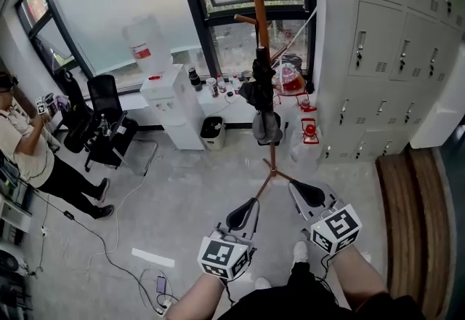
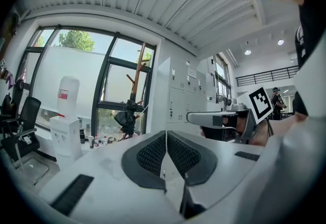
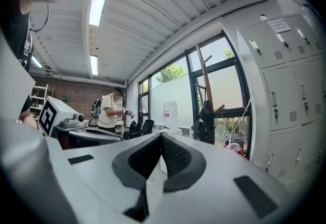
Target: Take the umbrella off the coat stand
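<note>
A wooden coat stand [image 1: 256,13] rises by the window, some way ahead of me. On it hangs a black folded umbrella [image 1: 261,86] with a grey bundle below it. Both grippers point level toward the stand and are well short of it. My left gripper [image 1: 251,204] is shut with nothing between its pads; the right gripper [image 1: 298,186] beside it is shut and empty too. In the left gripper view the umbrella [image 2: 127,116] lies beyond the closed left gripper [image 2: 166,134], up and to the left. In the right gripper view the umbrella [image 3: 206,123] stands right of the closed right gripper [image 3: 162,136].
Left of the stand are a white water dispenser [image 1: 173,104] and a small bin [image 1: 212,133]. Grey lockers [image 1: 392,57] line the right wall, with a wooden bench [image 1: 410,217] below. Black office chairs [image 1: 109,122] and a person [image 1: 29,151] are at the left. Cables [image 1: 123,253] cross the floor.
</note>
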